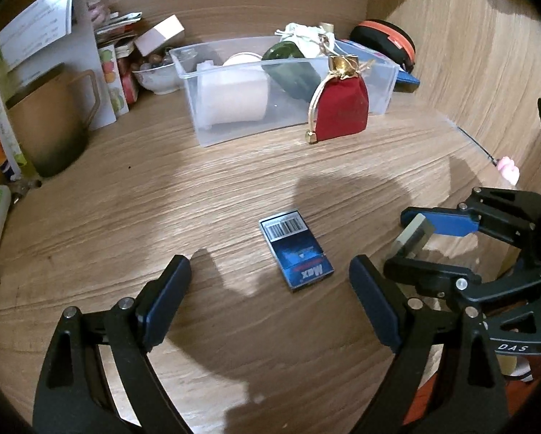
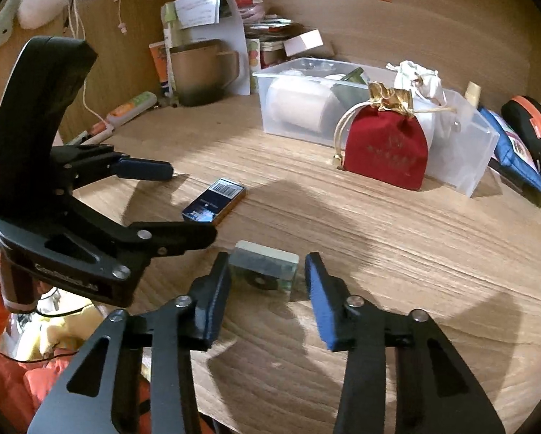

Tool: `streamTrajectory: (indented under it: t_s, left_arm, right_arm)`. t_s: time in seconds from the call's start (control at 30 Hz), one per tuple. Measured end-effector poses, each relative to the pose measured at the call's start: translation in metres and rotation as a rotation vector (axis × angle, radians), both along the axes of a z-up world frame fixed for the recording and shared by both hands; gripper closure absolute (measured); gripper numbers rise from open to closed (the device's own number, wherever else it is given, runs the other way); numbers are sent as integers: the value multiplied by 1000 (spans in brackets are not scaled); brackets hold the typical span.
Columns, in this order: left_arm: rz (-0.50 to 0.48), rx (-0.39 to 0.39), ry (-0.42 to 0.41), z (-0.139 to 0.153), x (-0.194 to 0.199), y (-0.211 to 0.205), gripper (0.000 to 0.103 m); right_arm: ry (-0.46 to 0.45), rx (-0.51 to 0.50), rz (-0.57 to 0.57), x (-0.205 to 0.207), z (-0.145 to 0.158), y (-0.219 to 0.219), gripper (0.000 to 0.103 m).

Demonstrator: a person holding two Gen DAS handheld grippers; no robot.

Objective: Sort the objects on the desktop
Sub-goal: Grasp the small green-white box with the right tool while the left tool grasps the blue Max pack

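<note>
A small clear box with a dark inside lies on the wooden desk between the blue pads of my right gripper, which is shut on it at the fingertips. The left wrist view shows this box tilted between the right gripper's fingers. My left gripper stands wide open low over the desk. A flat blue pack with a barcode lies just ahead, between its fingertips and untouched. The right wrist view shows the same blue pack between the left gripper's open fingers.
A clear plastic bin at the back holds a white roll, a green thing and a white pouch. A red drawstring pouch leans on its front. A brown mug, papers and a bowl stand back left; a black and orange case back right.
</note>
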State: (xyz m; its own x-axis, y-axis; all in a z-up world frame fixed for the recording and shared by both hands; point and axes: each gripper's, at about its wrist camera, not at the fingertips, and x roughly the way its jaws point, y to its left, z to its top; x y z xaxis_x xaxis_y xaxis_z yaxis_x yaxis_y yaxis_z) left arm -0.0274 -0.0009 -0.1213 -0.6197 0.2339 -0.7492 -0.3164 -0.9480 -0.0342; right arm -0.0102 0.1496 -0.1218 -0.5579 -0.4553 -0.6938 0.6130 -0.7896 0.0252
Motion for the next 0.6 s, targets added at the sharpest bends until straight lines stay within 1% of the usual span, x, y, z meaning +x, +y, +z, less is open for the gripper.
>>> streamTrajectory:
  t_s: [0.03,0.2,0.27,0.3,0.37,0.43,0.47,0.53,0.6]
  left_arm:
    - [-3,-8,4,0,0,2,23]
    - [-22,-20,3,1,-3,6,31]
    - [-30,-26,11,2,-4,8,36]
    - [-32,-23,10,2,-4,8,39]
    - [-45,-12,4,2,-5,9,40]
    - [-47,-4,5,3,-7,9,50]
    - [-49,-7,6,3,-8,9,52]
    - [-56,-12,10,3,-8,10,62]
    - [-56,-18,13,3,-9,10,66]
  right_arm:
    - [0,-2,1,0,0,0,69]
    - [-12,-16,-10,-5,1,5,69]
    - [-15,-20,-15,-6,1,6,69]
    - [-19,-24,-17,-7,1,7,70]
    - [-22,-27,-24,-8,1,9,70]
    - [-24,-34,-26,-9,1,10,70]
    - [-25,-37,-27,-10,2,11,70]
    - [-23,-38,-30,-10,2,11,70]
    - [-22,-39,-33,-11,3,11,70]
